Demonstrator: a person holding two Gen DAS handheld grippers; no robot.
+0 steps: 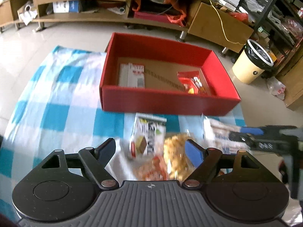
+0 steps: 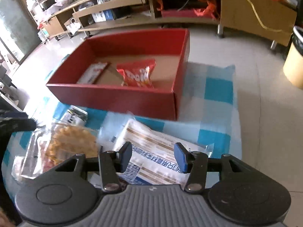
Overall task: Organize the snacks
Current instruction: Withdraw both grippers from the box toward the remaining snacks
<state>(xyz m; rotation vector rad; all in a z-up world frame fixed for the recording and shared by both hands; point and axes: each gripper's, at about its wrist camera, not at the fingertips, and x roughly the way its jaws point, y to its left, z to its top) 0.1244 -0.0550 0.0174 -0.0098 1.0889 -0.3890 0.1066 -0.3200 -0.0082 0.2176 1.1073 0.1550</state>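
A red cardboard box (image 1: pixel 166 102) (image 2: pixel 113 98) stands on a blue-and-white checked cloth (image 1: pixel 56 102). It holds a red snack bag (image 1: pixel 191 82) (image 2: pixel 137 73) and a white packet (image 1: pixel 133 73) (image 2: pixel 92 72). In front of it lie a white cookie packet (image 1: pixel 147 134), a clear bag of yellow snacks (image 1: pixel 176 151) (image 2: pixel 72 143) and a white-and-blue packet (image 1: pixel 217 134) (image 2: pixel 155 151). My left gripper (image 1: pixel 151 149) is open over the cookie packet and the yellow snacks. My right gripper (image 2: pixel 153 158) is open over the white-and-blue packet.
A long wooden TV cabinet (image 1: pixel 113 5) with cluttered shelves runs along the back. A cream bin with a black liner (image 1: pixel 253 62) stands on the tiled floor to the right, beside a black shelf rack (image 1: pixel 274 9).
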